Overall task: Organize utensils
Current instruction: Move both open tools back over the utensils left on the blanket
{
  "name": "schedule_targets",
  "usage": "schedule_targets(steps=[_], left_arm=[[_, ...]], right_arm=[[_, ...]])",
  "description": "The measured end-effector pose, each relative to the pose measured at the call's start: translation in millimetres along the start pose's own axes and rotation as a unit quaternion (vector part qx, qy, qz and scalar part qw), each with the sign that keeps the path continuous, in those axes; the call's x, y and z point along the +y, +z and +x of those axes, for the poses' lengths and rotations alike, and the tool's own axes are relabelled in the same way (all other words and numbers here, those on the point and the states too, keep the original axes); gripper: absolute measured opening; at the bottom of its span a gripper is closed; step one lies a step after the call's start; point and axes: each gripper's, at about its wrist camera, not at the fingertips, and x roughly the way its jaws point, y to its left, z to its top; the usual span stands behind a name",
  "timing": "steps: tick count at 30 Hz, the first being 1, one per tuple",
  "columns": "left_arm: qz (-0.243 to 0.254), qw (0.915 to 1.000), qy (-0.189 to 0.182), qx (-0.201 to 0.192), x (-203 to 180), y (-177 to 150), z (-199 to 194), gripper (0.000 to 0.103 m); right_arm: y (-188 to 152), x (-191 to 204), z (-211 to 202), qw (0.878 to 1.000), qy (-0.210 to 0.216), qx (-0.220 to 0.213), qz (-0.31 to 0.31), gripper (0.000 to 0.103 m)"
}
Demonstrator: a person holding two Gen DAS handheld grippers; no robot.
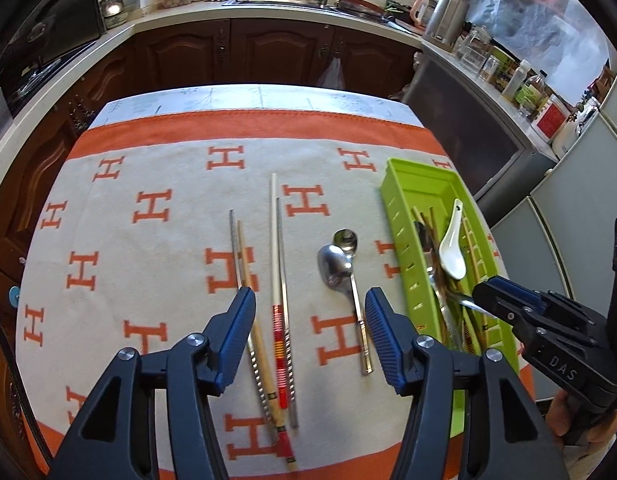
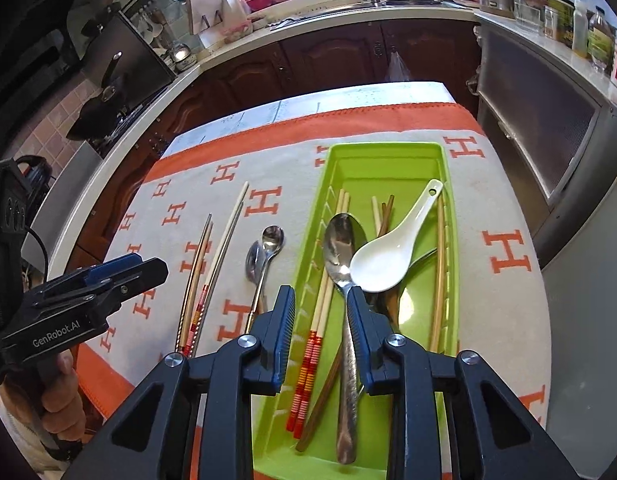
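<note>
An orange-and-white cloth covers the table, with the green tray by its right edge holding chopsticks, a white ceramic spoon and a large steel spoon. Two small steel spoons and four loose chopsticks lie mid-cloth. The left gripper hangs spread above them; the right gripper is parted over the tray, gripping nothing.

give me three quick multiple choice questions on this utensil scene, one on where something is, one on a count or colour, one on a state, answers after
1. Where does the white ceramic spoon lie?
A. on the cloth
B. in the green tray
C. on the kitchen counter

2. How many metal spoons lie on the cloth outside the tray?
A. two
B. none
C. five

3. How does the left gripper stand?
A. shut on a chopstick
B. shut on a spoon
C. open, holding nothing

Answers:
1 B, it rests on other utensils inside the tray.
2 A, a large spoon and a small spoon lie side by side there.
3 C, its fingers stand apart above the cloth.
</note>
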Motion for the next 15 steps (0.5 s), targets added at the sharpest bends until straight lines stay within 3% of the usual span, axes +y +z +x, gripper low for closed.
schedule_targets(steps=[15], left_arm=[[-0.044,0.9978,0.043,0.026,56,-29,3,0.056]], right_arm=[[-13,46,14,1.0,0.005,0.024,-0.004,0.028]])
